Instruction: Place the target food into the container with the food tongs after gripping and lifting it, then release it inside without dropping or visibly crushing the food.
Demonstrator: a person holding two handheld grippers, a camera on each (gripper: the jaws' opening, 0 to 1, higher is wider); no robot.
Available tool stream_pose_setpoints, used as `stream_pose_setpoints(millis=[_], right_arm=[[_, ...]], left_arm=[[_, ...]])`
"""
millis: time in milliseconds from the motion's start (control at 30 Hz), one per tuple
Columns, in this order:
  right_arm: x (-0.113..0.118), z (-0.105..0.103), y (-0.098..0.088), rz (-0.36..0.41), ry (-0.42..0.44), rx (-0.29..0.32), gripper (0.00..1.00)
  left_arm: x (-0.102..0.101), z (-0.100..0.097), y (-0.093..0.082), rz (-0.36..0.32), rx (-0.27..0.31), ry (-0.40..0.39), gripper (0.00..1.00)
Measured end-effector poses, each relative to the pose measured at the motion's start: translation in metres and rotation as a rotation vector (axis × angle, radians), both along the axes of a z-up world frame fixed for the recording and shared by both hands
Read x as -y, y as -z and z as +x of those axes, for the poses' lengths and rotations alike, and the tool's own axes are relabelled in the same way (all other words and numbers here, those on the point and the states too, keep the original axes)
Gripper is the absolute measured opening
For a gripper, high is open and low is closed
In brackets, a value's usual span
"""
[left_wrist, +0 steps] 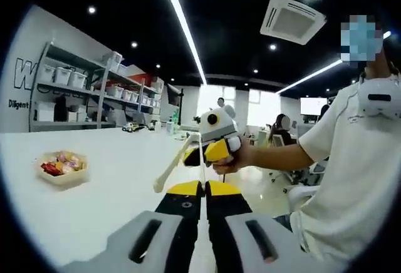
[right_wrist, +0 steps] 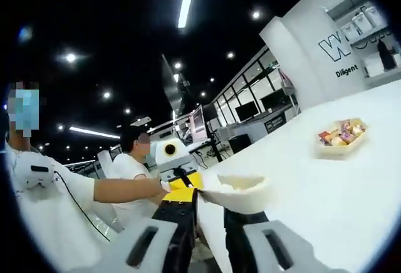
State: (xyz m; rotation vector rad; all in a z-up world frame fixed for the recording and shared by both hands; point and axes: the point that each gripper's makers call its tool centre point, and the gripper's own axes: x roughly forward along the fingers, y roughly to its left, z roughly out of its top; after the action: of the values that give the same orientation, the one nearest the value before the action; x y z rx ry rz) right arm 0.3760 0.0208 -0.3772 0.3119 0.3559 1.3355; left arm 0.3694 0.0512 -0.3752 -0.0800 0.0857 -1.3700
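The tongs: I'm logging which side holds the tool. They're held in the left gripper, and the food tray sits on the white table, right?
Not quite. The tongs are held in the right gripper, as the left gripper view shows; the left gripper is shut with nothing in it. The food tray does sit on the white table.

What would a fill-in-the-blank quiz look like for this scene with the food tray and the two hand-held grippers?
1. The food tray rests on a table whose colour is ___.
2. The right hand-held gripper, gripped in a person's hand, holds a pair of cream-coloured food ___.
3. The jaws of the left hand-held gripper are ___, with nothing between them.

Missing words: white; tongs; shut
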Motion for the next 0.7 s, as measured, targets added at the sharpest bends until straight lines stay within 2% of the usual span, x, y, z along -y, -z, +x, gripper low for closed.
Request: stream_pose_setpoints(millis=[33, 333, 467, 533, 700], right_arm=[[0.001, 0.001, 0.001, -0.014, 0.001, 0.039, 0.09], [0.014, 0.008, 0.012, -0.042, 0.048, 0.066, 0.1], [0.018, 0.011, 0.014, -0.052, 0.057, 0.06, 0.1], [0.021, 0.014, 0.018, -0.08, 0.073, 0.068, 0.11], [0.024, 0.018, 0.026, -0.08, 0.09, 0.057, 0.15]], left_arm=[[-0.001, 0.0, 0.0, 0.002, -0.001, 0.002, 0.01], [-0.009, 0.0, 0.003, 0.037, 0.015, -0.013, 0.01], [-0.011, -0.002, 0.006, 0.047, 0.012, -0.017, 0.01], [-0.013, -0.002, 0.008, 0.056, 0.013, -0.019, 0.01], [-0.012, -0.003, 0.009, 0.063, 0.016, -0.017, 0.02]])
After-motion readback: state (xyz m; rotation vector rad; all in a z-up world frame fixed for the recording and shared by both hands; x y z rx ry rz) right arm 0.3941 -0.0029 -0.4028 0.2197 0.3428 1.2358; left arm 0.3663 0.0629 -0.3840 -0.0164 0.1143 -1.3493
